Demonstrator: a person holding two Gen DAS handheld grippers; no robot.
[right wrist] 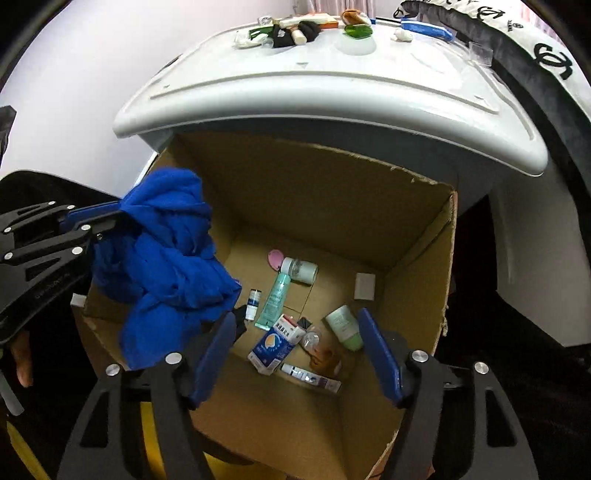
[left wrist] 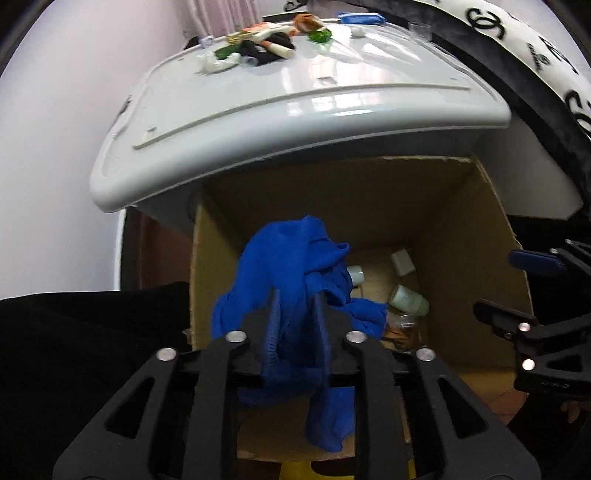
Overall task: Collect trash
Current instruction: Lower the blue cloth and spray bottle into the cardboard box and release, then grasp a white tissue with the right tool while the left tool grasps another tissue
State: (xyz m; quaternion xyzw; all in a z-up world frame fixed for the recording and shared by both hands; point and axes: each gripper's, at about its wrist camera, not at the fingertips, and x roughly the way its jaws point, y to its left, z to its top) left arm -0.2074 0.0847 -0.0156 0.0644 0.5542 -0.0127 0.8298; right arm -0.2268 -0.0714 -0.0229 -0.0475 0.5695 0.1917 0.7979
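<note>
My left gripper (left wrist: 297, 314) is shut on a crumpled blue cloth (left wrist: 295, 269) and holds it over the open cardboard box (left wrist: 461, 229). The right wrist view shows the same cloth (right wrist: 170, 254) hanging from the left gripper (right wrist: 110, 221) above the box's left side (right wrist: 417, 288). My right gripper (right wrist: 295, 328) is open and empty, its blue pads spread over the box mouth. In the left wrist view it (left wrist: 517, 288) sits at the right edge. Several bottles, tubes and small cartons (right wrist: 288, 314) lie on the box bottom.
A white tabletop (right wrist: 332, 92) overhangs the box's far side; more litter (right wrist: 295, 29) lies at its back. A black-and-white patterned cushion (right wrist: 546, 55) lies at the right. A pale wall (left wrist: 55, 166) is at the left.
</note>
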